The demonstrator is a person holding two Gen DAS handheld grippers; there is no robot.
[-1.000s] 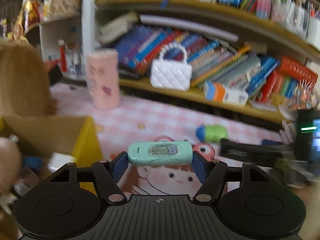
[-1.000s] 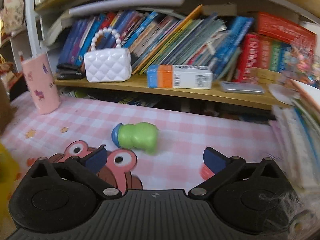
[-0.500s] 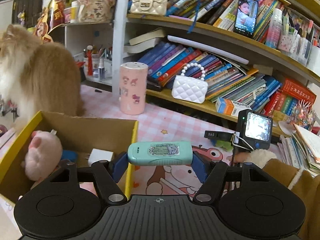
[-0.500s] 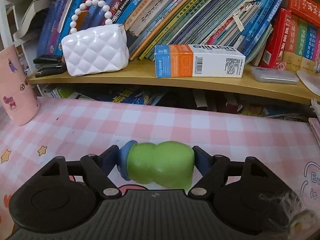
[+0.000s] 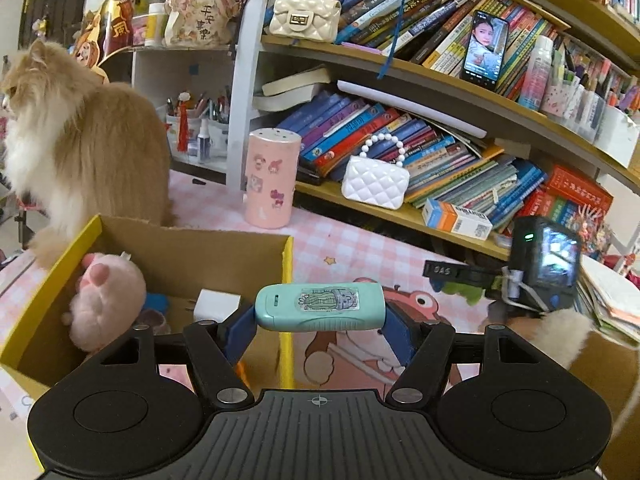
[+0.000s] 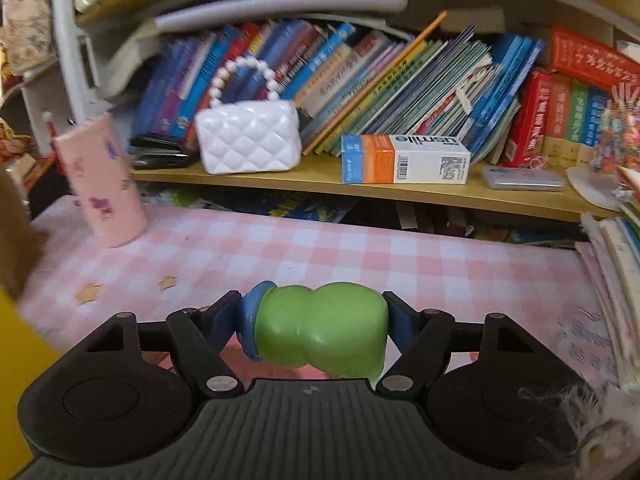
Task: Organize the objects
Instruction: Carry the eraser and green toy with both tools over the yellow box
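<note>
While left gripper (image 5: 320, 316) clamps the mint-green oblong plastic case (image 5: 320, 306), right gripper (image 6: 316, 330), jaws just closing, pinches the green bulbous blue-capped bottle (image 6: 320, 328); yellow cardboard box (image 5: 286, 280) at ten o'clock.

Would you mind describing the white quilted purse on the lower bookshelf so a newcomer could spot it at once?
Start at the lower wooden shelf behind the pink checked tablecloth, where rows of books lean. In front of them, left of an orange, blue and white carton, stands the white quilted purse. Its glossy padded body and looped bead handle set it apart from the flat book spines.
</note>
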